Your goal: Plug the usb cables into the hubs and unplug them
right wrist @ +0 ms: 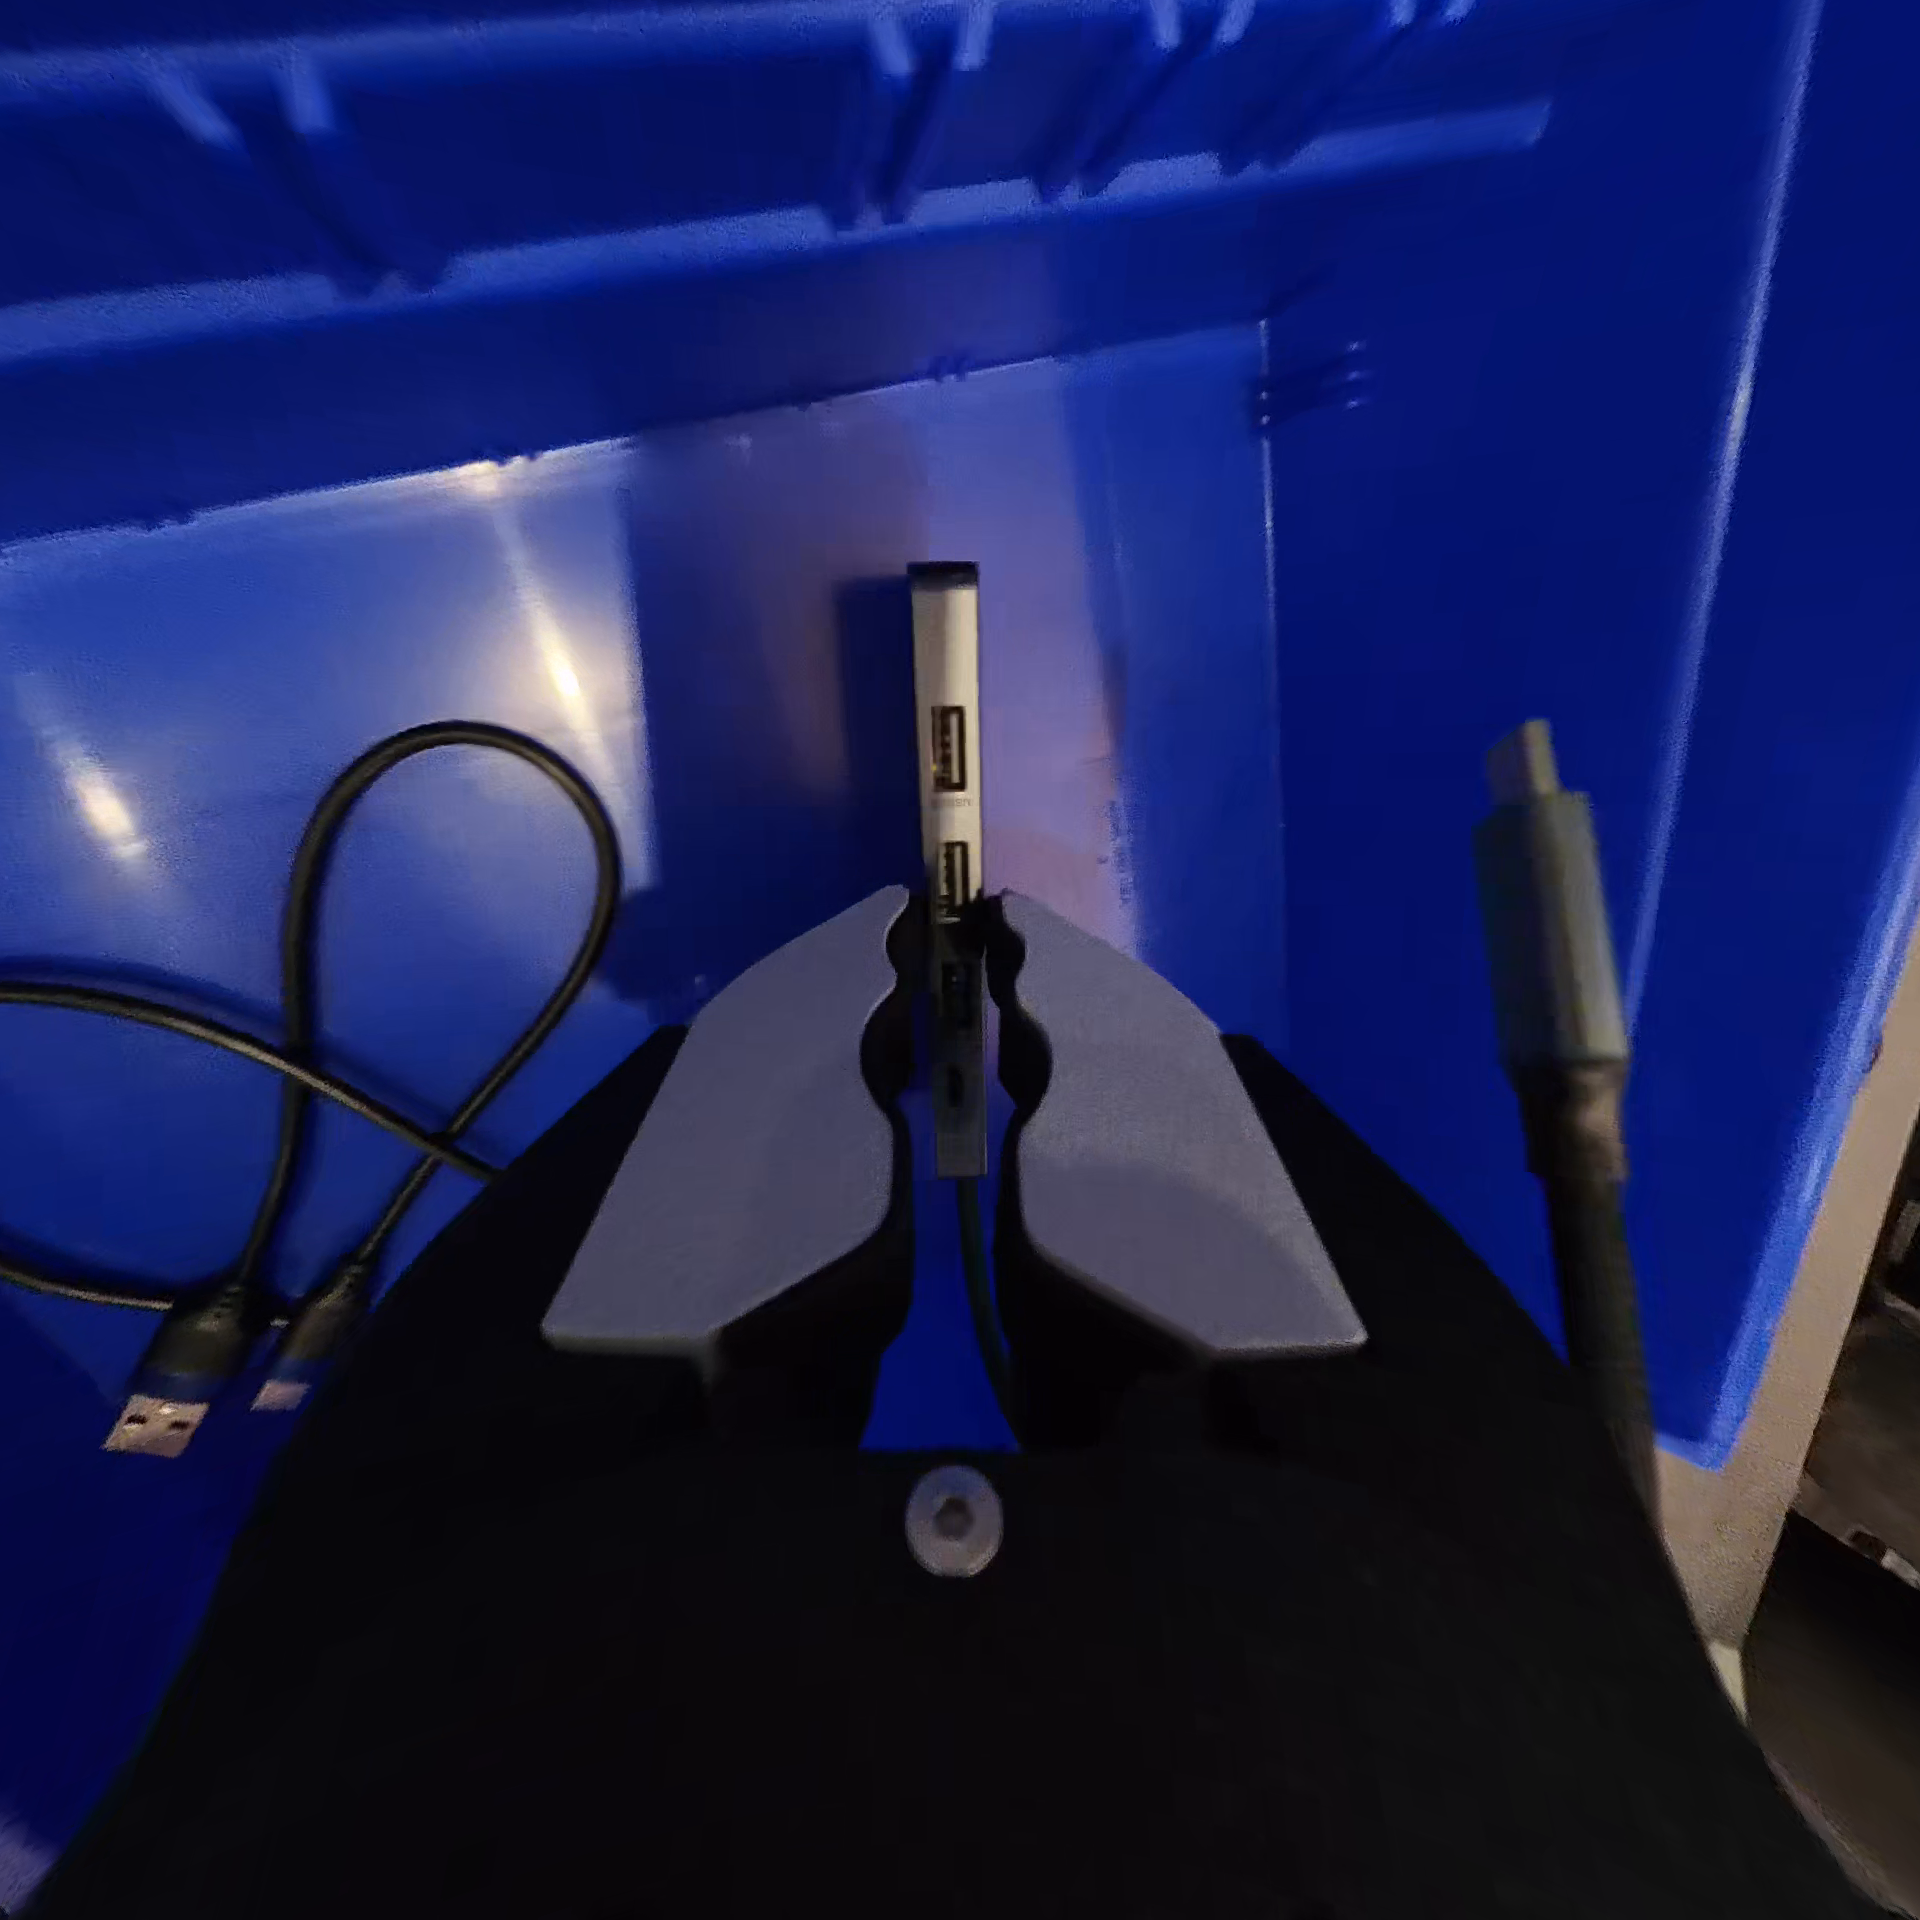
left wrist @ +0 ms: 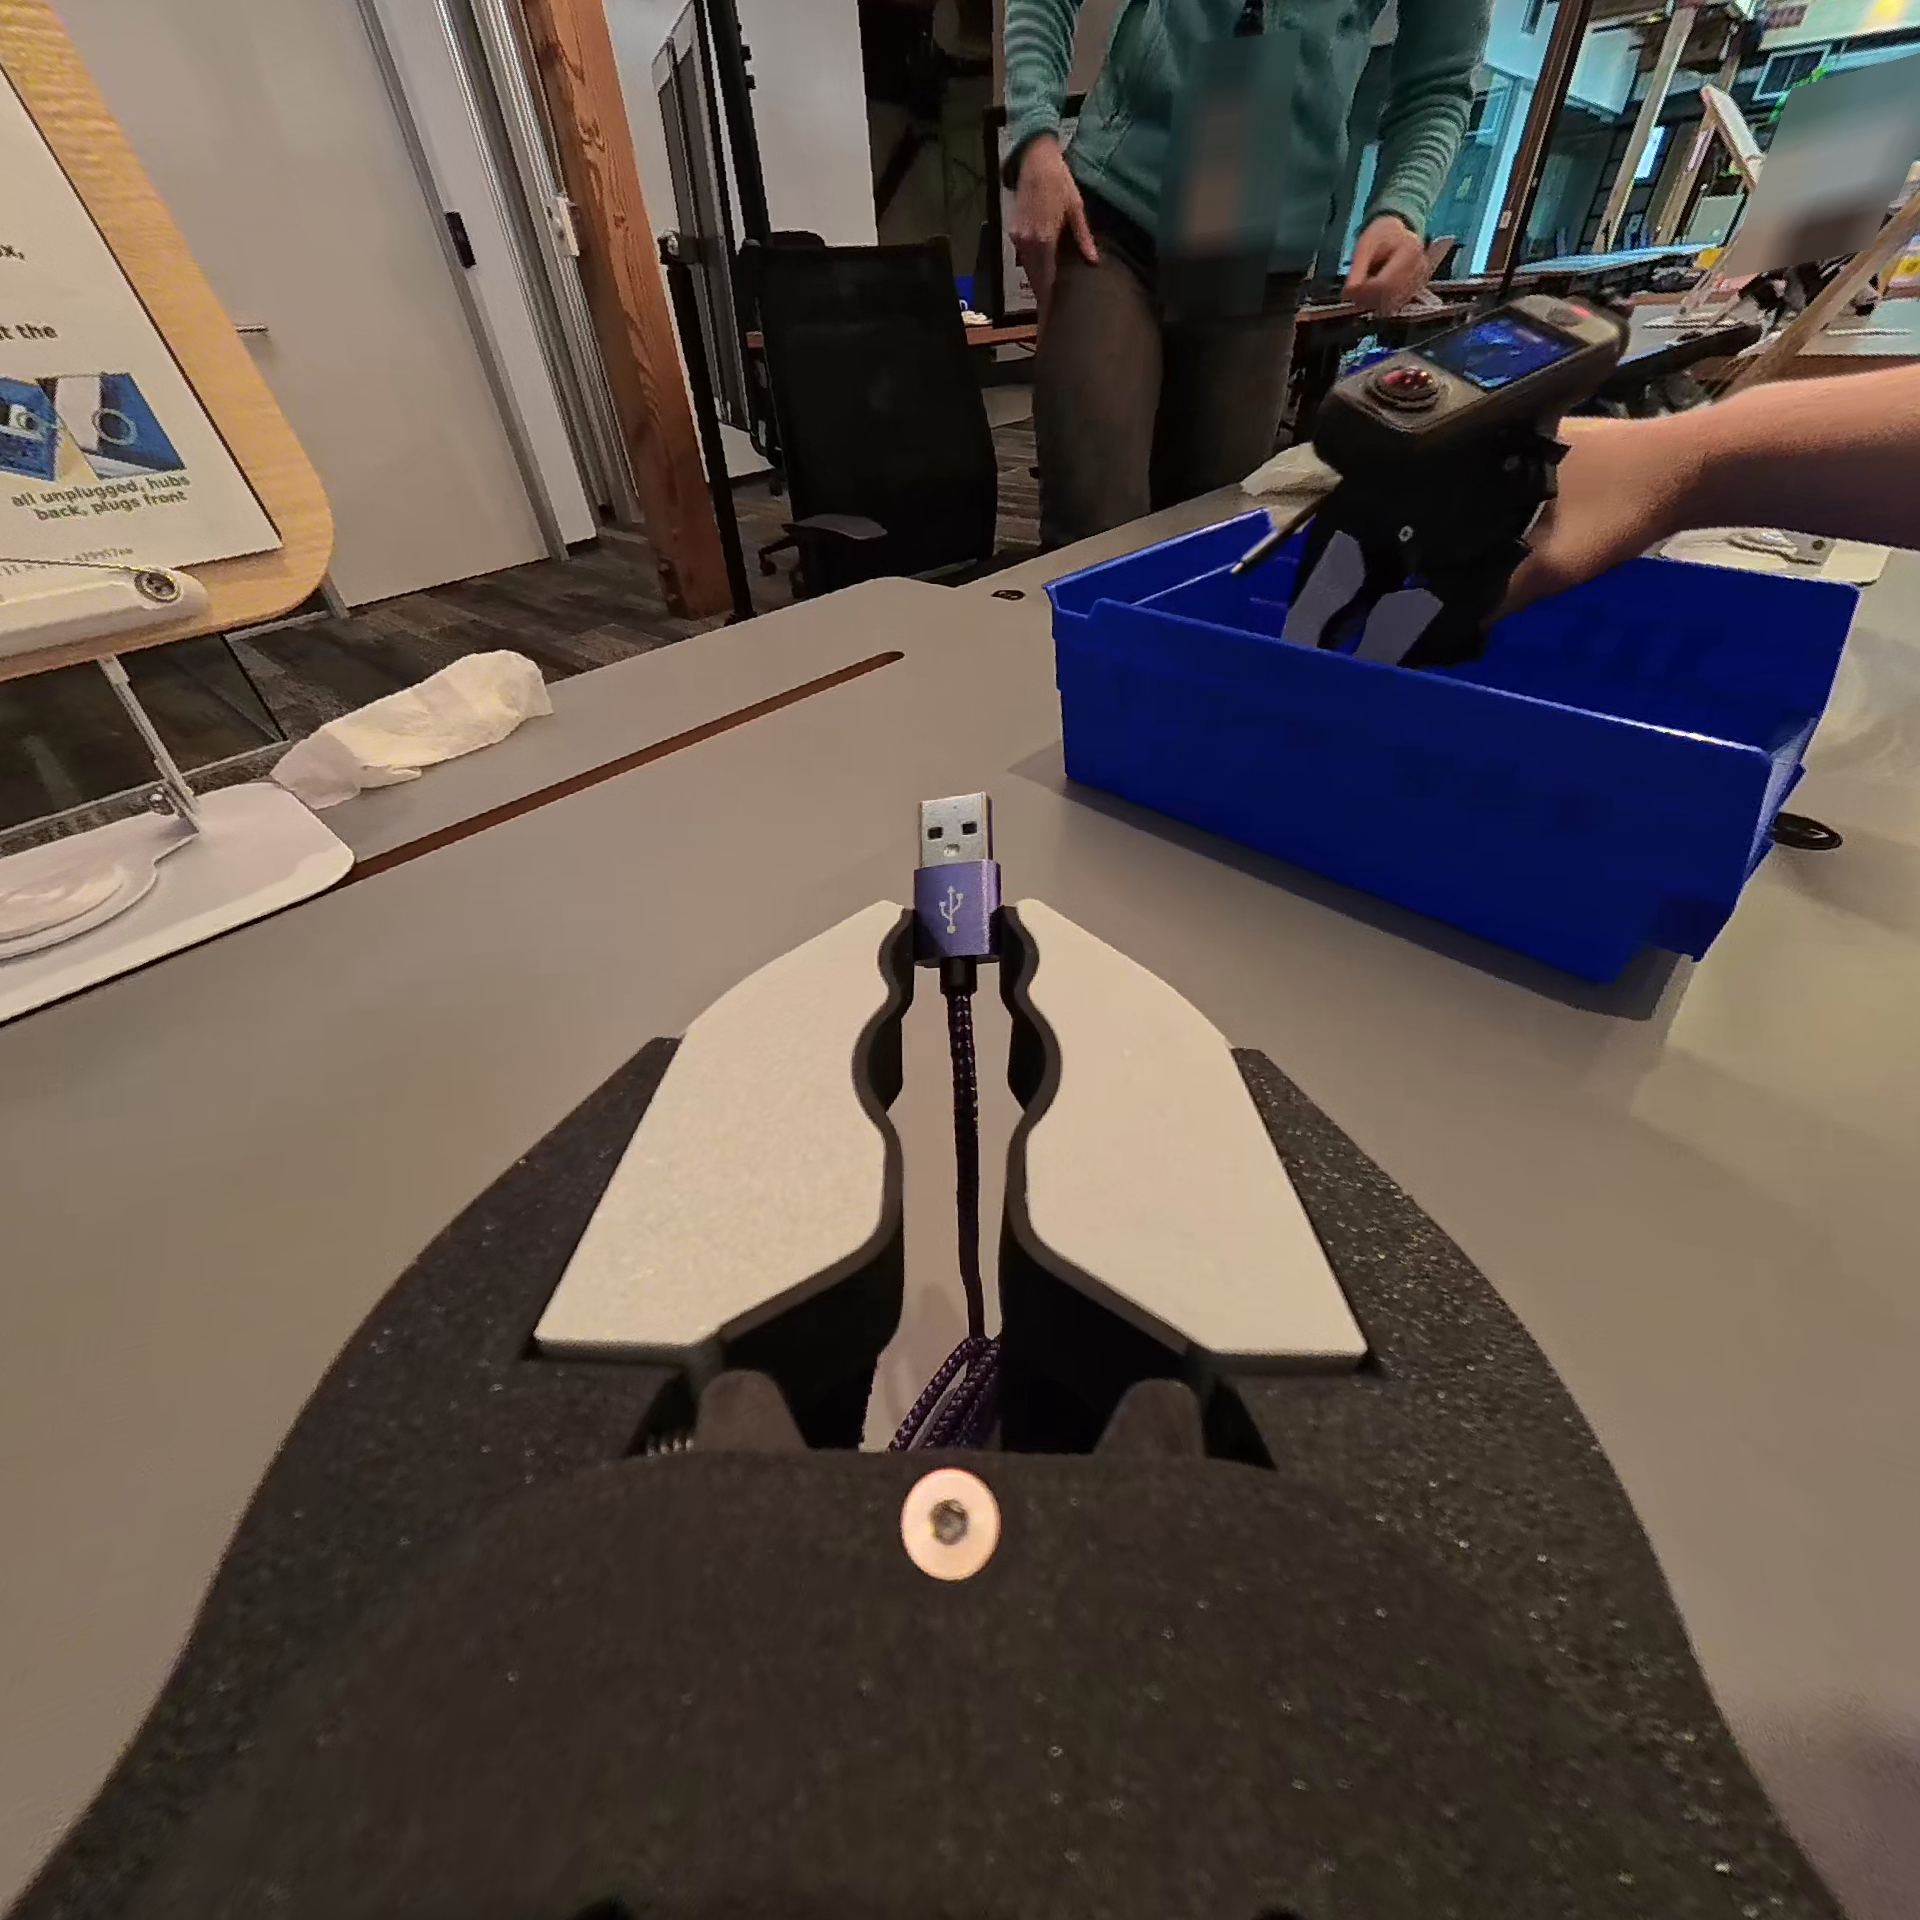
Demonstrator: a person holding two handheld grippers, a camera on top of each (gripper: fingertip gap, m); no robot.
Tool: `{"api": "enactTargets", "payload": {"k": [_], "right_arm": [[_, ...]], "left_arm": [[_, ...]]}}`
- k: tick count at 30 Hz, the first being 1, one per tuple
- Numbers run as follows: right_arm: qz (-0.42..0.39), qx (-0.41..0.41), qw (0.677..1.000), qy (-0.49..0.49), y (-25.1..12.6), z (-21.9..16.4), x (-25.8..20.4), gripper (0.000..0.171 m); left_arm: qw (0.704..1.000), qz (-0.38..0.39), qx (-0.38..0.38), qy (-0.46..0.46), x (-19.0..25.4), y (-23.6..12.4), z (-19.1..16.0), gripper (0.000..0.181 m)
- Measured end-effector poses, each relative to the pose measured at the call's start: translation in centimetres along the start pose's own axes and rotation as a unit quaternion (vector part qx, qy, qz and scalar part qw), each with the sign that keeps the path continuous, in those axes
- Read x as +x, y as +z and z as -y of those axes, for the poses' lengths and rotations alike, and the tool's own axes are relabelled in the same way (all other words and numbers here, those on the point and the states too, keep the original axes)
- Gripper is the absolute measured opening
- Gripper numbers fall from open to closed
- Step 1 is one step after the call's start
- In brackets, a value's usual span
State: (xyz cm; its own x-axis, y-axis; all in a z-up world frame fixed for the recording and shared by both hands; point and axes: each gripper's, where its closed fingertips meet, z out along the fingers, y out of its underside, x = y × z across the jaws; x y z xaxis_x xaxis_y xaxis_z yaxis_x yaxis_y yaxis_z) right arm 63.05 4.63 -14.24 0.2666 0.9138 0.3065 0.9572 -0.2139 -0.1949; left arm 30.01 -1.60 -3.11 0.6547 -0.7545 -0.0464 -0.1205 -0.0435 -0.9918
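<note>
Now the left gripper (left wrist: 954, 920) pinches a purple USB plug (left wrist: 955, 873) beside the blue bin (left wrist: 1403, 800). Inside that bin, the right gripper (right wrist: 948, 914) squeezes a silver USB hub (right wrist: 945, 727).

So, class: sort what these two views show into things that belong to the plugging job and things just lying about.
Job:
left gripper, shut on the purple USB cable
right gripper, shut on the silver hub
black cable, loose in the blue bin
grey plug

Lying about:
crumpled tissue
instruction board
black chair
</note>
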Motion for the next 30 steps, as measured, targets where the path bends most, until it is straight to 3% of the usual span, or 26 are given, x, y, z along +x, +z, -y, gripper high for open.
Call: {"api": "enactTargets", "payload": {"k": [8,16,21,30], "right_arm": [[-0.045,-0.033,0.998,-0.016,0.8,-0.2,0.7,0.016],[-0.223,-0.048,0.970,-0.086,2.1,0.6,5.9,0.012],[-0.170,-0.019,0.985,-0.036,1.8,0.2,5.0,0.015],[-0.072,0.070,0.993,0.056,-4.1,1.6,1.0,0.021]], "left_arm": [[1.000,-0.009,0.002,0.001,1.0,-0.1,0.0,0.015],[1.000,-0.005,0.005,0.002,0.9,-0.3,0.4,0.014],[1.000,0.000,0.004,0.004,0.6,-0.4,0.6,0.014],[1.000,0.005,0.014,-0.004,-0.4,0.0,1.2,0.014]]}}
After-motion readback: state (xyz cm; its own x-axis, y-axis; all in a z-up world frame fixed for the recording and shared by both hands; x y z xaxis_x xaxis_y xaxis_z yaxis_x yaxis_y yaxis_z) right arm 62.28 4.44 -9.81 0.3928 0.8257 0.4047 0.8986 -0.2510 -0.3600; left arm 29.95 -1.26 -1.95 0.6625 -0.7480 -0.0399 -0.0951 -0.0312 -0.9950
